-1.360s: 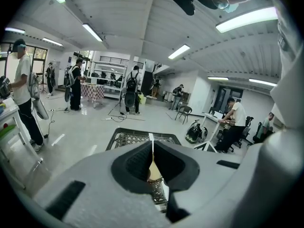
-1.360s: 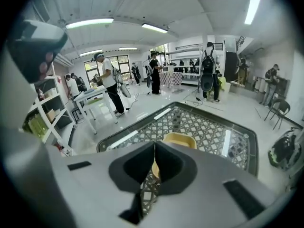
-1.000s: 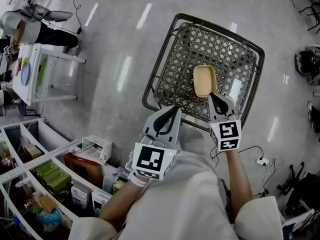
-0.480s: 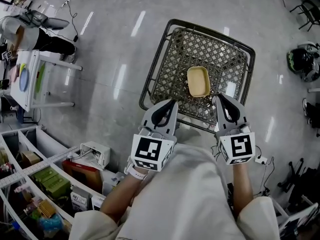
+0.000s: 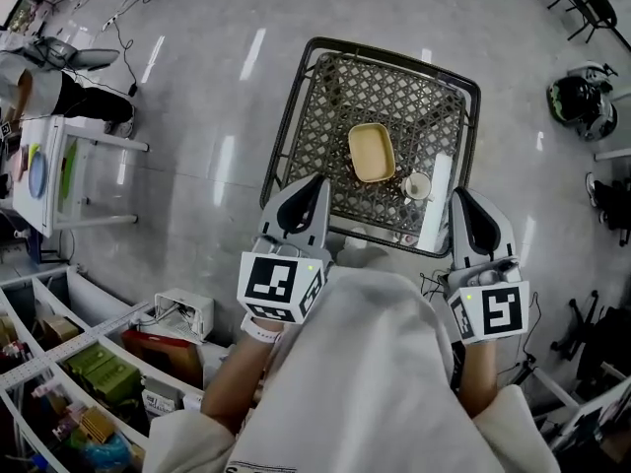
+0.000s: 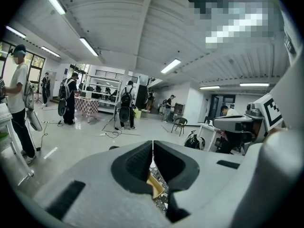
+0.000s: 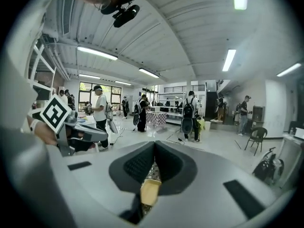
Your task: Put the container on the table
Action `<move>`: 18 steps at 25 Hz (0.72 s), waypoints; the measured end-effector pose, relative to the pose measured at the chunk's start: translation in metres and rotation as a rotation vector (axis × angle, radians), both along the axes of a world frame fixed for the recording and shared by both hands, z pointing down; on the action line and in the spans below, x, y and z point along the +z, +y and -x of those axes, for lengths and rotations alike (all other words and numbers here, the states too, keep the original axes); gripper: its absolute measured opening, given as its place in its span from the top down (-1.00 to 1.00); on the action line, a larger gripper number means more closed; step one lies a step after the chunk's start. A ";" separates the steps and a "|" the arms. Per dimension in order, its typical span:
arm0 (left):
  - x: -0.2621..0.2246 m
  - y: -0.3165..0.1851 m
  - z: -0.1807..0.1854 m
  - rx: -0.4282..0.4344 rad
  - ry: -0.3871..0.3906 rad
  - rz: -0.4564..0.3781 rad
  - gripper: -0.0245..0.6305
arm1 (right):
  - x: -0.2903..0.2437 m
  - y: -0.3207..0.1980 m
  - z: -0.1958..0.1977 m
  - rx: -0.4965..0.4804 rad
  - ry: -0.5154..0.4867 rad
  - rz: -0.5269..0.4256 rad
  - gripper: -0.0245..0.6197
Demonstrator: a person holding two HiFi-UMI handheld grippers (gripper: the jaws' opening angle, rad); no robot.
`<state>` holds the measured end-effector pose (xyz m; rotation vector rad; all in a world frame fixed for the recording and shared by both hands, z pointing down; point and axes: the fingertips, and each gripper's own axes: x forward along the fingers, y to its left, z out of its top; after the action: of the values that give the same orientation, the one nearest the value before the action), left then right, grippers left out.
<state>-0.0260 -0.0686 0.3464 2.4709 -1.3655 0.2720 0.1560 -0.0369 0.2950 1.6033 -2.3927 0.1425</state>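
A tan rectangular container (image 5: 372, 153) lies open side up on the dark metal mesh table (image 5: 325, 97) in the head view. A small white cup (image 5: 416, 186) stands just right of it. My left gripper (image 5: 316, 181) hovers at the table's near edge, shut and holding nothing. My right gripper (image 5: 462, 198) is off the table's near right corner, also shut and holding nothing. Both are clear of the container. In the left gripper view the container (image 6: 155, 186) shows through the gap below the shut gripper (image 6: 152, 144); the right gripper view shows the container (image 7: 149, 193) the same way under that gripper (image 7: 154, 145).
A white table (image 5: 59, 170) with coloured items stands far left, with a person (image 5: 59, 87) beside it. Shelves (image 5: 69, 363) with boxes fill the lower left. A white box (image 5: 183, 312) sits on the floor. A black helmet (image 5: 577, 101) and cables lie right.
My right gripper has drawn back from the container toward my body and to the right. The left gripper also pulled back slightly. The container stays on the mesh table.
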 end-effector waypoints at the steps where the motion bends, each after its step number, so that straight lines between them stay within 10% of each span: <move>1: -0.002 0.000 0.000 0.002 0.004 -0.005 0.83 | -0.004 0.004 -0.003 0.010 -0.009 -0.005 0.86; 18: -0.023 0.012 -0.025 0.058 -0.014 -0.042 0.83 | -0.015 0.026 0.008 -0.073 -0.015 -0.034 0.87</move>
<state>-0.0012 -0.0566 0.3231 2.5500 -1.3202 0.2773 0.1483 -0.0111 0.2802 1.5319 -2.4736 0.1012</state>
